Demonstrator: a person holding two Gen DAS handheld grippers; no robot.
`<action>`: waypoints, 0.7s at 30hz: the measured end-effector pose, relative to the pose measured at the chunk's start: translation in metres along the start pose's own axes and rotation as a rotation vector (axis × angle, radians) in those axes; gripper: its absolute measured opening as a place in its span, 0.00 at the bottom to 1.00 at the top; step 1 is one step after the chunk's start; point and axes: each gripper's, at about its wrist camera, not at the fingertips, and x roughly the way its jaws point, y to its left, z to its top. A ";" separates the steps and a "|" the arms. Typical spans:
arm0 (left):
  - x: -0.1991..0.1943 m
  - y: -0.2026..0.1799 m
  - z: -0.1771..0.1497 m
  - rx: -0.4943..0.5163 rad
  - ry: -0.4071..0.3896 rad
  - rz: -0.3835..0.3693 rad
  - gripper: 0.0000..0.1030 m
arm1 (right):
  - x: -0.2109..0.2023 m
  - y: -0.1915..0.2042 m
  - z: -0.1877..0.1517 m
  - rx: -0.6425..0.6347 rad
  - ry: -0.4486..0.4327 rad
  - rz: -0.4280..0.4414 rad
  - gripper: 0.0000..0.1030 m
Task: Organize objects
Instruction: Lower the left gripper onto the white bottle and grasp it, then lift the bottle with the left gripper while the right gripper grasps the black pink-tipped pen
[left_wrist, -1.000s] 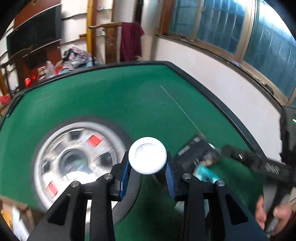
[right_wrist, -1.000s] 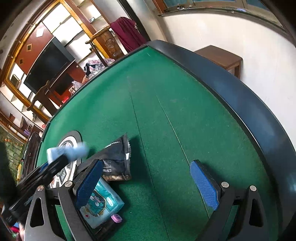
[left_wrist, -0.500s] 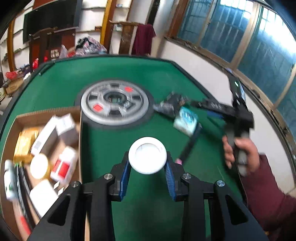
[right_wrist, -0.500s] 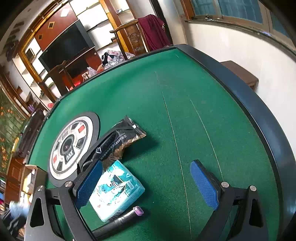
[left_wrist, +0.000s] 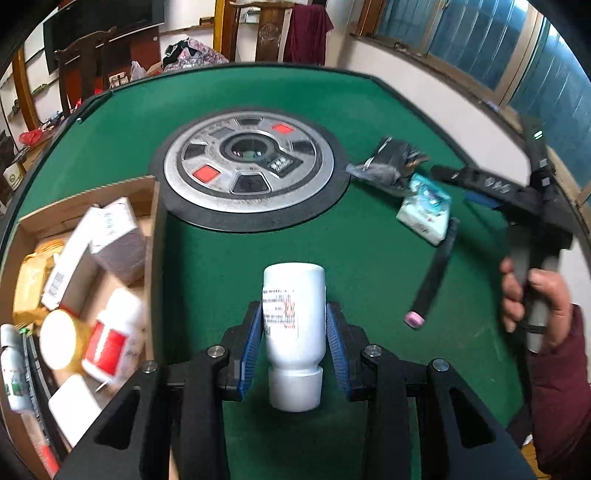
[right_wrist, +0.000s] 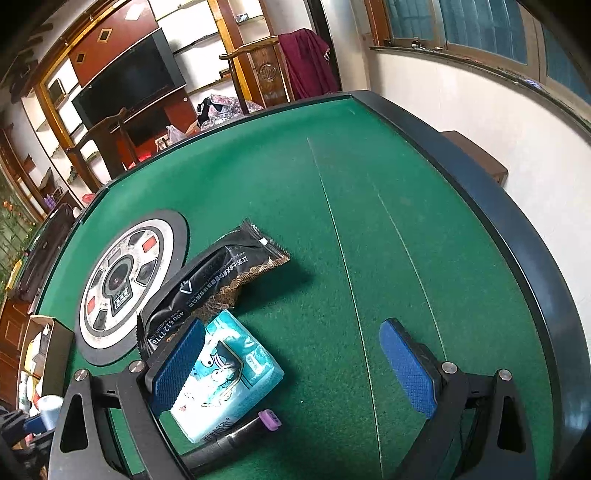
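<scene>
My left gripper (left_wrist: 294, 332) is shut on a white pill bottle (left_wrist: 293, 325), held tilted above the green felt just right of the cardboard box (left_wrist: 153, 206). My right gripper (right_wrist: 291, 365) is open and empty, hovering over a teal tissue pack (right_wrist: 229, 376), a black snack packet (right_wrist: 214, 284) and a black pen with a purple tip (right_wrist: 236, 435). The same tissue pack (left_wrist: 424, 214), snack packet (left_wrist: 391, 162) and pen (left_wrist: 432, 273) lie at the right in the left wrist view, under the right gripper (left_wrist: 517, 199).
The box holds several bottles and cartons, among them a red-labelled bottle (left_wrist: 110, 339) and a white carton (left_wrist: 114, 236). A round silver dial (left_wrist: 251, 162) sits in the table's centre. The dark table rim (right_wrist: 491, 221) runs along the right, by the wall.
The bottle in my left gripper has tipped so its side shows instead of its round end. The left view has drawn back towards the box. The right gripper has moved little.
</scene>
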 end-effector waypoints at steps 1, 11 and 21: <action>0.007 -0.002 0.001 0.004 0.006 0.017 0.32 | 0.000 0.000 0.000 0.000 -0.001 0.003 0.95; 0.015 -0.016 -0.013 0.030 -0.078 0.110 0.32 | 0.000 0.000 0.001 -0.023 -0.034 -0.062 0.95; -0.065 0.021 -0.049 -0.106 -0.230 -0.109 0.32 | -0.049 0.010 -0.033 0.033 -0.028 0.005 0.95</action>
